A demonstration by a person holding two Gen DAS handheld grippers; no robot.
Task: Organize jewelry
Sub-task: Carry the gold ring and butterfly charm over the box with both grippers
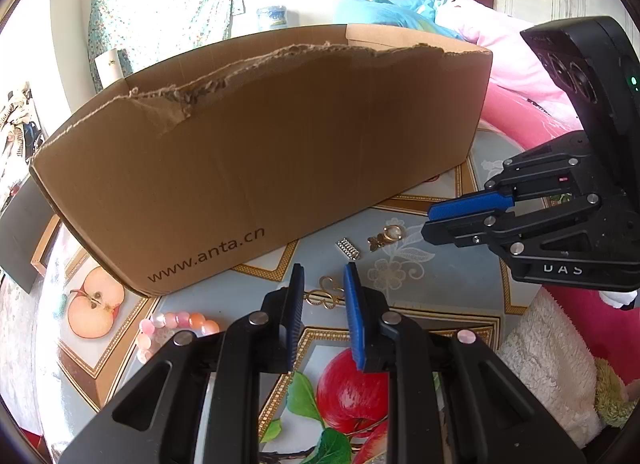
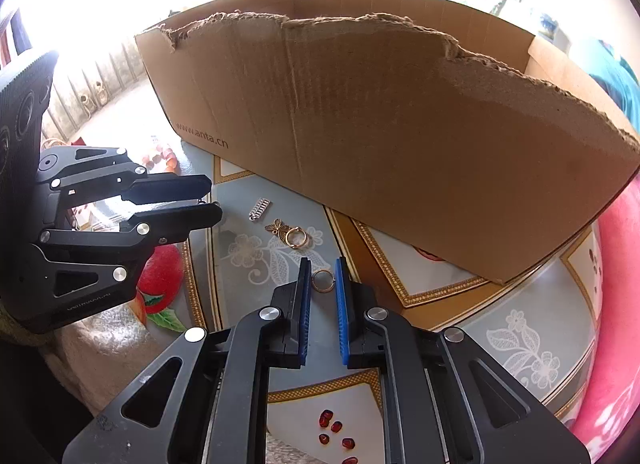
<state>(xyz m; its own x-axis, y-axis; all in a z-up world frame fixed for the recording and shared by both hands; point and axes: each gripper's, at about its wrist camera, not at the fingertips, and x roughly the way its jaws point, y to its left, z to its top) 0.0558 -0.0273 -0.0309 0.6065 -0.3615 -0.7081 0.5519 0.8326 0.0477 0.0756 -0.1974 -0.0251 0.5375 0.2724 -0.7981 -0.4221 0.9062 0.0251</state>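
Fruit-print tablecloth [image 1: 432, 264] bears cardboard box [image 1: 280, 143]; pink bedding [image 1: 516, 63] behind.

A home bedroom: pink bedding [image 1: 508, 47] and a blue quilt [image 1: 376, 9] lie behind the torn cardboard box [image 1: 260, 167], floral curtains [image 1: 168, 11] hang at the window, and a fruit-print cloth [image 1: 400, 264] covers the bench.

Black hand-held gripper [image 1: 322, 276] — blue pads [image 1: 354, 304]

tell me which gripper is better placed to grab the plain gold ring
Right. The right gripper is open with the gold ring between its fingertips; the left gripper sits over a gold swirl piece instead.
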